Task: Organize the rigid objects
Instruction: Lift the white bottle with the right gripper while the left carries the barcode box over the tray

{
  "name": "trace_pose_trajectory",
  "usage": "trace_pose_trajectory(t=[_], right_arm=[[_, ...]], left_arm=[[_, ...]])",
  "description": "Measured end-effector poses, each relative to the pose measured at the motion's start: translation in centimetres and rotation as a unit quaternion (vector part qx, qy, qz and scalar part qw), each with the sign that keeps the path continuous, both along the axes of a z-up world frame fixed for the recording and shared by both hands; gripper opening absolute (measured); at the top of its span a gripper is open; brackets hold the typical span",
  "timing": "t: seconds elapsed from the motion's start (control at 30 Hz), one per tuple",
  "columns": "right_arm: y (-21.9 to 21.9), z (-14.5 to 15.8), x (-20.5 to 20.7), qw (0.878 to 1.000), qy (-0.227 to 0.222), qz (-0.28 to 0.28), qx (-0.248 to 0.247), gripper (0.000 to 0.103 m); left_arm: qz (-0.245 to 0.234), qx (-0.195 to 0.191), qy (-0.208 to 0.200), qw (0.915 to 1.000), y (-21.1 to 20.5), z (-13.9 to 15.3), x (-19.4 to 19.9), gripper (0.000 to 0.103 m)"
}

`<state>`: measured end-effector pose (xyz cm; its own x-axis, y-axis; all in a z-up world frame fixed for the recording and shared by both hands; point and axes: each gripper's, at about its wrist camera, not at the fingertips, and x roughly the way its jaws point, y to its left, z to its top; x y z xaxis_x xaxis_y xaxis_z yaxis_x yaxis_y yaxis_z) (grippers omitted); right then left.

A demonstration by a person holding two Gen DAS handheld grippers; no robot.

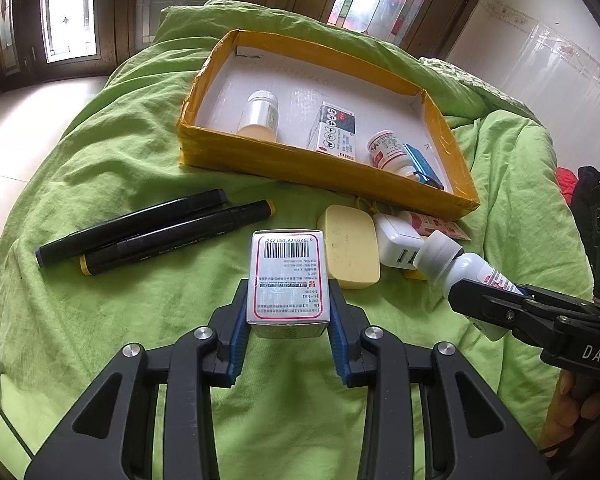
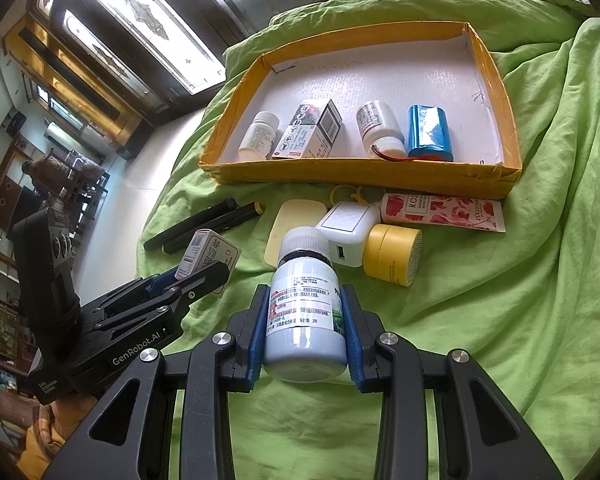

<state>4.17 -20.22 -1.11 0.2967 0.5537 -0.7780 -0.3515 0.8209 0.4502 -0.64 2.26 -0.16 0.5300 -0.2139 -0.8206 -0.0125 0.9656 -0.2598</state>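
Left gripper [image 1: 288, 320] is clamping the barcode carton [image 1: 287, 280], right gripper [image 2: 306, 332] clamping the white bottle [image 2: 305, 312], both staging for the yellow tray's [image 2: 364, 178] near edge.

A white medicine box [image 1: 288, 280] with a barcode and red border sits clamped between the left claw's [image 1: 289, 322] blue pads, raised over the green bedspread [image 1: 120, 160]. A pale bottle [image 2: 304, 304] with a grey ribbed cap and printed label lies gripped in the right claw [image 2: 306, 330]. The yellow-walled tray [image 2: 364, 176] holds two small white bottles [image 2: 260, 136], a black-and-white carton [image 2: 310, 130] and a blue battery [image 2: 430, 132]. On the bed just before the tray lie two black markers [image 1: 152, 232], a yellow soap [image 1: 350, 252], a white charger [image 2: 350, 236], a yellow jar [image 2: 394, 254] and a floral tube [image 2: 444, 208].
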Motion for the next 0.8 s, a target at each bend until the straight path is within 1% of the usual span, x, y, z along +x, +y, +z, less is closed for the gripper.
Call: trace_pose_trajectory(t=[0.43, 0.67, 0.8], right_arm=[[-0.1, 0.7, 0.0, 1.000, -0.008, -0.002, 0.012, 0.030], [-0.4, 1.3, 0.4, 1.000, -0.016, -0.010, 0.018, 0.030], [-0.4, 1.6, 0.6, 1.000, -0.020, -0.012, 0.020, 0.030]], left_arm=[[-0.004, -0.015, -0.009, 0.9998, 0.2, 0.7, -0.1, 0.032], [-0.008, -0.025, -0.024, 0.9994, 0.3, 1.9, 0.6, 0.032], [-0.010, -0.021, -0.040, 0.9989, 0.2, 2.9, 1.6, 0.032]])
